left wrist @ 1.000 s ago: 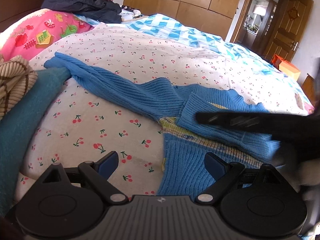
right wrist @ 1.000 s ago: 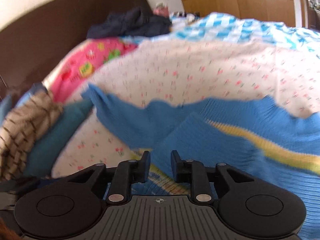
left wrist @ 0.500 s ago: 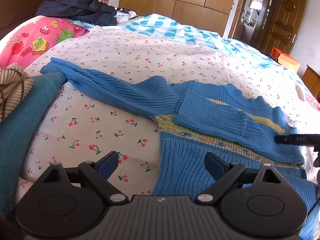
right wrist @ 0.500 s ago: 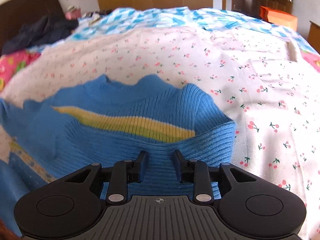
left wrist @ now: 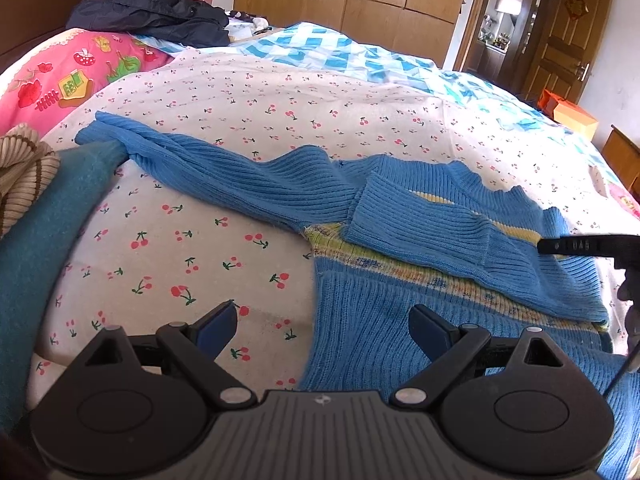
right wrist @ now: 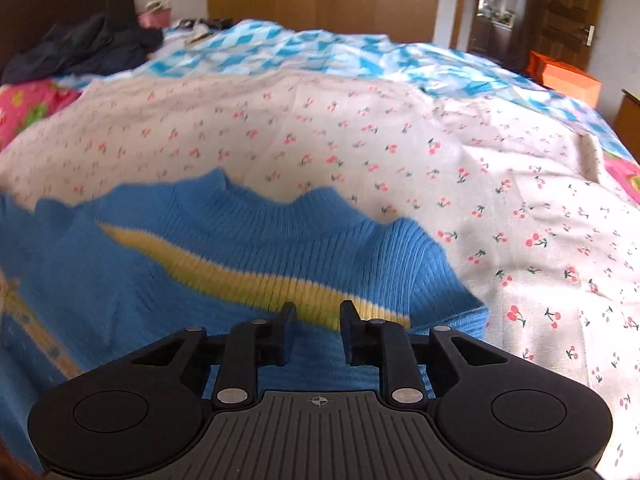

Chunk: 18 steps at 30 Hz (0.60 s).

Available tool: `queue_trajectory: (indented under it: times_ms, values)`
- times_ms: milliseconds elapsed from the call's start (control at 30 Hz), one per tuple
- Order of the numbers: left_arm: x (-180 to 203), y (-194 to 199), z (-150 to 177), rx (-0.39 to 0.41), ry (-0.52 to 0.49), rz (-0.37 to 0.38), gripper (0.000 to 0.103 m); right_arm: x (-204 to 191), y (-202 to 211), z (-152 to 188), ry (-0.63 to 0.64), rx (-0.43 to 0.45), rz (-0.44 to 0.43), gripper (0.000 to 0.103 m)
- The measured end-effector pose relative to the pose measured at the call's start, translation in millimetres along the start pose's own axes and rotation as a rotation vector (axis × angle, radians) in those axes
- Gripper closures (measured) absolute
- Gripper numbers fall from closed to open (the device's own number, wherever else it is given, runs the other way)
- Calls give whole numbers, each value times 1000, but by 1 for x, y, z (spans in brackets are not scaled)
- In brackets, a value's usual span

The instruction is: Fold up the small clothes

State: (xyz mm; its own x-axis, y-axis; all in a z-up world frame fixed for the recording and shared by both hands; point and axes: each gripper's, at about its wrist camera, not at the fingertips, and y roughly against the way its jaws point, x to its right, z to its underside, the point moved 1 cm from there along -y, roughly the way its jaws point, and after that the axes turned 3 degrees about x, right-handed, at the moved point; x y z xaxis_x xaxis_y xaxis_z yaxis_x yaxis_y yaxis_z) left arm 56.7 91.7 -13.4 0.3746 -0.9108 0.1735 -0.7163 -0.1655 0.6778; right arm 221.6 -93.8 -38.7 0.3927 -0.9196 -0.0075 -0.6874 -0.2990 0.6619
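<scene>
A small blue knit sweater [left wrist: 400, 240] with a yellow stripe lies flat on the cherry-print bed sheet [left wrist: 280, 112]. One sleeve is folded across its chest; the other sleeve [left wrist: 180, 156] stretches out to the left. My left gripper [left wrist: 324, 320] is open and empty, low over the sweater's lower left edge. My right gripper [right wrist: 318, 320] is open with a narrow gap, empty, just above the sweater [right wrist: 240, 260] near its right shoulder. The right gripper's fingertip [left wrist: 576, 245] shows at the right edge of the left wrist view.
A teal cloth [left wrist: 36, 240] and a brown-striped knit [left wrist: 20, 164] lie at the left. A pink pillow [left wrist: 68, 76] and a dark jacket [left wrist: 148, 16] are at the head of the bed. A blue checked quilt [right wrist: 300, 52] lies behind, with wardrobes and a door beyond.
My right gripper swung from over the sweater's left side to its right shoulder and its jaws have opened a little. My left gripper stayed open and nearly still.
</scene>
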Motion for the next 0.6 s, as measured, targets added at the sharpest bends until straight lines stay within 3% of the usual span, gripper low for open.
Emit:
queue_trajectory:
  times_ms: [200, 367, 433, 533, 600]
  values:
    - [-5, 5, -2, 18, 27, 13, 6, -69, 13, -10, 78, 41, -282, 75]
    - [-13, 9, -5, 39, 62, 4, 6, -123, -4, -6, 122, -26, -450, 75]
    - [-18, 10, -6, 44, 81, -3, 6, -137, -18, 5, 141, -121, -478, 74]
    - [-26, 12, -10, 54, 105, -23, 6, -145, -11, 13, 189, -96, -465, 74]
    - [-34, 14, -16, 74, 120, -23, 6, -136, -6, 10, 138, -92, -479, 74]
